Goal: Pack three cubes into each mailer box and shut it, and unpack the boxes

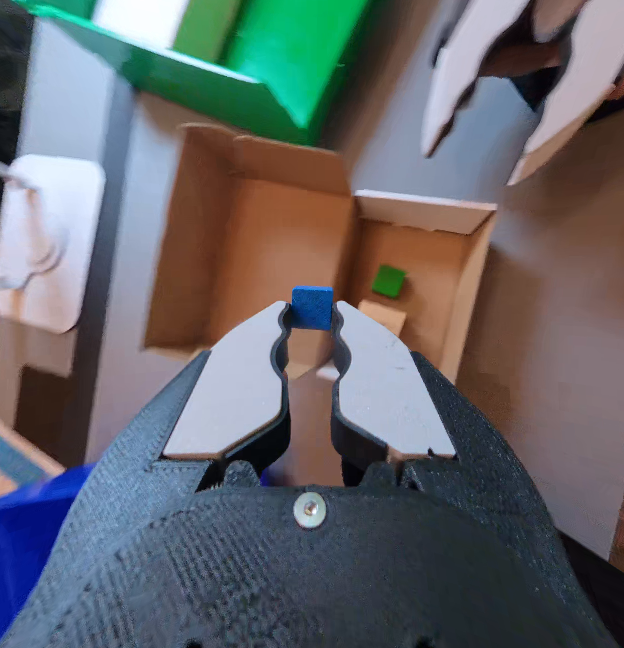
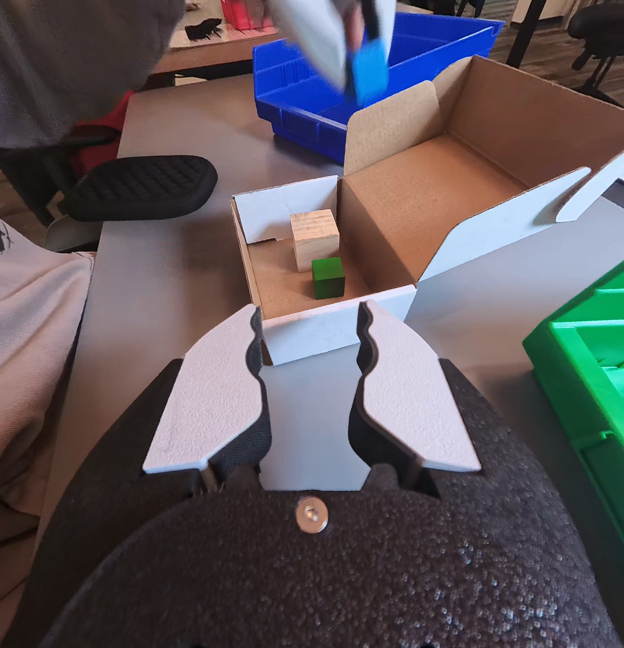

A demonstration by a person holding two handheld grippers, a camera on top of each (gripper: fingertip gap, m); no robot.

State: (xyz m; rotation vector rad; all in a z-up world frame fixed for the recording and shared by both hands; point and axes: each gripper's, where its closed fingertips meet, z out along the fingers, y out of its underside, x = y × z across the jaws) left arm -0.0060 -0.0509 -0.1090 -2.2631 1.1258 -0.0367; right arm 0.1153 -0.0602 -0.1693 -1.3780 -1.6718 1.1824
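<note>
Blue wood sits pinched between the tips of my left gripper: 1 blue cube, held in the air above the open mailer box. The box stands on the grey table with its lid thrown back, brown card inside and white outside. In its tray lie 2 cubes, a pale wooden cube and, just in front of it, a smaller green cube (they look to be touching). My right gripper carries nothing, its fingers spread wide, hovering just short of the tray's near white wall. A blue bin sits behind the box, and a green bin lies at the far right.
</note>
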